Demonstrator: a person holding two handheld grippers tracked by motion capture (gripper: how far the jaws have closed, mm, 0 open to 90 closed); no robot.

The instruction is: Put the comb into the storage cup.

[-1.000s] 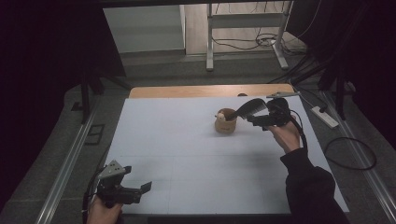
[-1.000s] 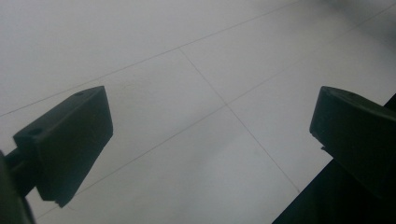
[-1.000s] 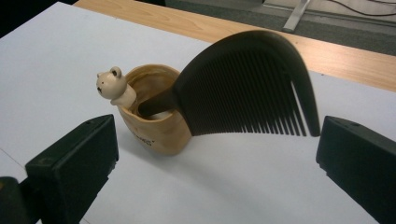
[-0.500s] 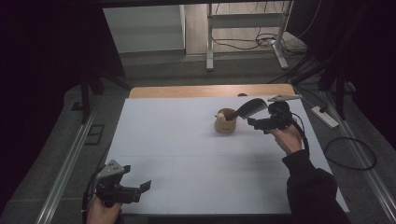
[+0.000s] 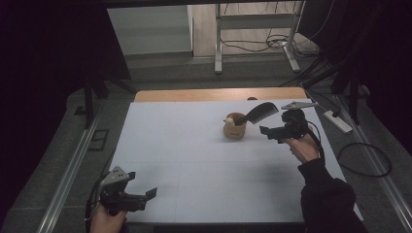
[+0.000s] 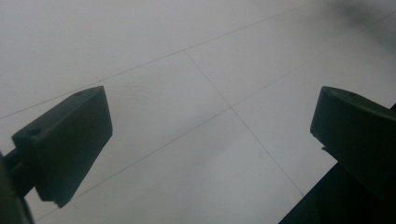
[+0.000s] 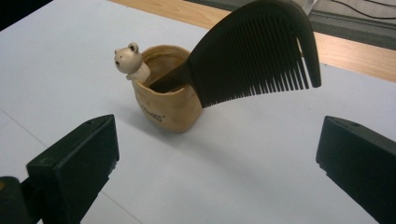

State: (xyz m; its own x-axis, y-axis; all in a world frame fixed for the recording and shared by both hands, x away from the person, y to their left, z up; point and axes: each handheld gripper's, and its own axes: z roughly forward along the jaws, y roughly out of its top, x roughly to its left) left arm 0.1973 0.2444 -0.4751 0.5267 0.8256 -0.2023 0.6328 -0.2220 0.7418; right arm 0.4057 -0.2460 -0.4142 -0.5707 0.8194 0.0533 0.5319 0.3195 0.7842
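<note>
While the comb's [image 7: 254, 53] handle end is hidden inside the cup [image 7: 166, 100], near the tabletop's [image 5: 194, 160] far right edge, the right gripper [image 7: 217, 165] hovers just beside it, released; the left gripper [image 5: 137, 197], near the front left corner, gapes empty.

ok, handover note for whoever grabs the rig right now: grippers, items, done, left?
Right gripper: open, empty, just right of the cup, jaws facing it.
Left gripper: open, empty, low over the table at its near left edge.
Comb: handle end down in the bear cup, teeth leaning out toward the right gripper.
Done: comb sits in the cup, nothing gripped.
Left: probably just pull the right gripper clear; judge that yourself.
</note>
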